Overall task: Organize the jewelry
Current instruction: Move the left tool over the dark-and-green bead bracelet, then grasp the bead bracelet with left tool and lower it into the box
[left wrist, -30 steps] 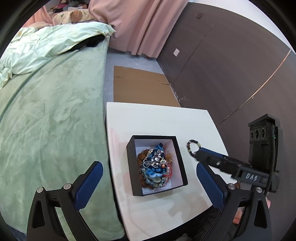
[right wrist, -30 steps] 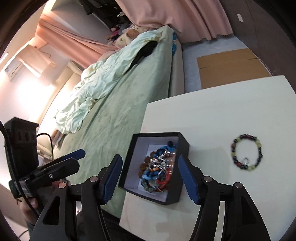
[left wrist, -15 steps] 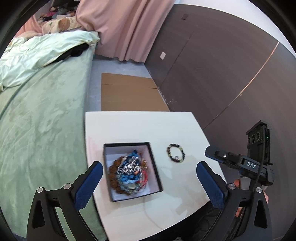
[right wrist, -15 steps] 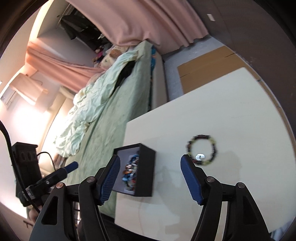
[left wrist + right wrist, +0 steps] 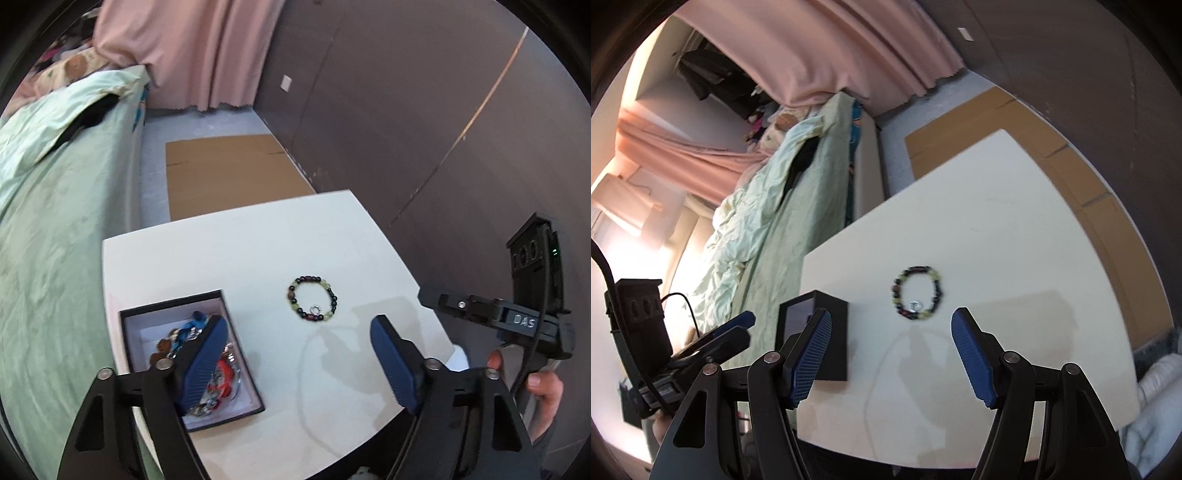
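Jewelry (image 5: 218,373) in black box (image 5: 243,369) partly behind left blue pad (image 5: 201,360)

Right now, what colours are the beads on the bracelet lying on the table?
Dark purple-black and pale green beads; the bracelet shows best in the left wrist view.

green bed (image 5: 55,229), pink curtain (image 5: 192,48), flattened cardboard (image 5: 229,173)

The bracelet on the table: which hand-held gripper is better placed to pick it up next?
Probably the right hand-held gripper. The bracelet lies just ahead of its open jaws, nearly centred. The left hand-held gripper, its jaws just closing on nothing, has one finger over the box.
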Demonstrator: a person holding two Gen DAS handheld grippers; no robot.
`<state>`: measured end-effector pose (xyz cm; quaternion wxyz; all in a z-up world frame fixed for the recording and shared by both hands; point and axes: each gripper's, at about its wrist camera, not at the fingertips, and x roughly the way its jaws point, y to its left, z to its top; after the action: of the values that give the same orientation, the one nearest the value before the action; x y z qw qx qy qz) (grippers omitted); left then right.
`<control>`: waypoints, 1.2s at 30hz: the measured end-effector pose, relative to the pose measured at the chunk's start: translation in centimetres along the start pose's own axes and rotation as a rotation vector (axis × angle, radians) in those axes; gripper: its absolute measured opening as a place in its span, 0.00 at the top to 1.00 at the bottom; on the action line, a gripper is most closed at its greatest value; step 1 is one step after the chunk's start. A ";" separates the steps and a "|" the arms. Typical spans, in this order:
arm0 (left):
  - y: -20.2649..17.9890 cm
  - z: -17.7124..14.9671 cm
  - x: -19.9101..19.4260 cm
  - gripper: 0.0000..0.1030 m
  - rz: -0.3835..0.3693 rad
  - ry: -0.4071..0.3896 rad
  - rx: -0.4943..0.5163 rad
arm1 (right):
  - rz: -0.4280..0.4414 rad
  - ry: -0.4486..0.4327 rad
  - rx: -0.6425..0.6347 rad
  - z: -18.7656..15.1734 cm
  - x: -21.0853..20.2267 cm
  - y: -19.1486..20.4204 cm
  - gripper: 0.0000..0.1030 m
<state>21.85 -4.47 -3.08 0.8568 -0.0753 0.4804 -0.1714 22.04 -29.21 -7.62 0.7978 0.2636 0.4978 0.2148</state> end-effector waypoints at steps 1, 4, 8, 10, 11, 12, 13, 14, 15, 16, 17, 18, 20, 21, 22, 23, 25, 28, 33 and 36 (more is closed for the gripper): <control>-0.3 0.2 0.7 0.30 0.004 0.013 0.008 | -0.007 0.003 0.014 0.0 -0.1 -0.5 0.34; -0.9 0.7 2.2 0.39 0.010 0.045 0.018 | -0.042 0.013 0.052 0.0 -0.3 -1.7 0.34; -1.6 1.4 4.8 0.46 0.015 0.099 0.028 | -0.052 0.060 0.109 0.0 0.1 -3.5 0.34; -1.8 1.7 6.5 0.50 0.030 0.134 0.033 | -0.060 0.067 0.125 0.0 0.1 -4.2 0.34; -1.9 1.8 6.9 0.50 0.033 0.144 0.035 | -0.065 0.066 0.127 0.0 0.0 -4.4 0.34; -2.0 1.9 7.6 0.50 0.034 0.156 0.037 | -0.075 0.062 0.126 0.1 -0.1 -4.6 0.34; -2.1 2.0 8.3 0.53 0.037 0.168 0.037 | -0.081 0.058 0.124 0.2 -0.2 -4.6 0.34; -2.1 2.0 8.9 0.56 0.043 0.179 0.037 | -0.087 0.051 0.121 0.3 -0.4 -4.6 0.34; -2.1 2.1 9.8 0.58 0.054 0.194 0.038 | -0.092 0.042 0.117 0.3 -0.6 -4.7 0.34; -2.1 2.1 10.2 0.60 0.062 0.203 0.038 | -0.094 0.038 0.115 0.4 -0.7 -4.8 0.34; -2.1 2.1 10.9 0.62 0.073 0.212 0.039 | -0.094 0.036 0.116 0.4 -0.6 -4.8 0.34; -2.1 2.1 11.3 0.63 0.083 0.219 0.040 | -0.094 0.036 0.116 0.5 -0.6 -4.9 0.34; -1.8 2.1 12.0 0.64 0.104 0.231 0.040 | -0.096 0.041 0.117 0.6 -0.5 -5.1 0.34; -1.7 2.2 12.4 0.65 0.117 0.235 0.038 | -0.096 0.045 0.117 0.6 -0.4 -5.1 0.34; -1.7 2.2 12.7 0.66 0.128 0.237 0.039 | -0.094 0.048 0.116 0.6 -0.3 -5.1 0.34; -1.6 2.2 13.1 0.68 0.139 0.241 0.039 | -0.092 0.050 0.114 0.7 -0.2 -5.1 0.34; -1.5 2.1 13.6 0.69 0.140 0.252 0.035 | -0.089 0.053 0.110 0.7 -0.2 -4.9 0.34; -1.5 2.1 14.3 0.71 0.166 0.261 0.049 | -0.090 0.055 0.109 0.8 0.0 -4.9 0.34; -1.4 1.7 15.4 0.82 0.203 0.272 0.067 | -0.124 0.054 0.100 0.7 0.3 -4.9 0.34; -1.5 1.5 15.2 0.90 0.190 0.253 0.073 | -0.149 0.048 0.077 0.7 0.3 -4.4 0.34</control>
<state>30.12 -11.47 -13.98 0.8040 0.0238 0.5829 -0.1152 23.16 -32.57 -10.38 0.7888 0.2510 0.5428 0.1418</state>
